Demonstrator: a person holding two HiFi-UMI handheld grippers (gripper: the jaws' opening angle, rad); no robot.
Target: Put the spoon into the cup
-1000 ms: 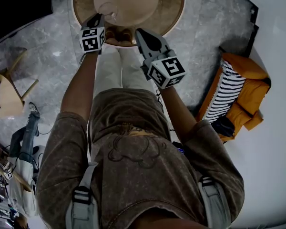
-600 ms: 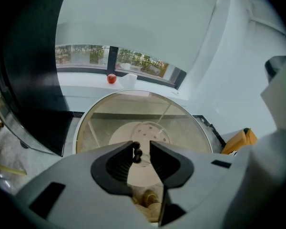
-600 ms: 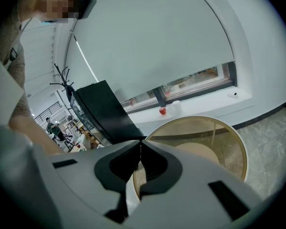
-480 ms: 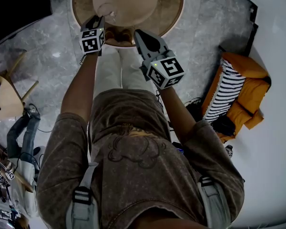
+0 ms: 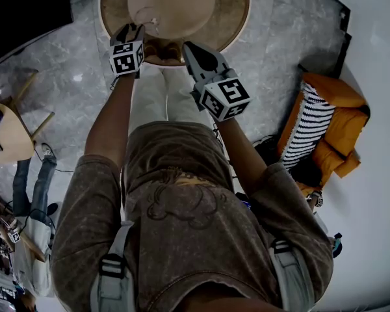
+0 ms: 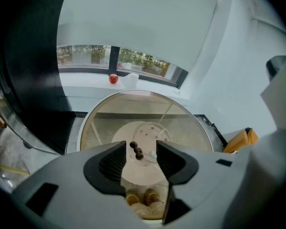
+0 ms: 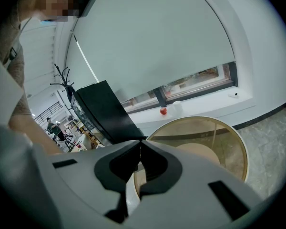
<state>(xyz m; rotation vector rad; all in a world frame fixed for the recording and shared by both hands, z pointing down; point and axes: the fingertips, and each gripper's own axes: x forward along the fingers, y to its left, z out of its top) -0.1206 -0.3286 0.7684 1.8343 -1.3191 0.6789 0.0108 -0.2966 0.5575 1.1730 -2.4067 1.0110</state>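
Grippers number two; cup (image 6: 150,138), spoon (image 6: 136,150) and round glass table (image 6: 84,128) come to one each. The clear cup stands on the table and holds the spoon. Its dark knobbed end sticks up at the near rim, with the long axis roughly upright, seen almost end-on. The left gripper (image 6: 139,152) has just been opening its jaws; they stand wide on either side of that end, not touching it. The right gripper (image 7: 140,142) is closed tip to tip, with nothing between its jaws.

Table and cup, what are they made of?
The table looks like clear glass, because its base shows through the top. Its rim is shiny and gold-coloured, maybe metal. The cup is see-through too, so it could be glass or clear plastic; the look alone can't settle it.
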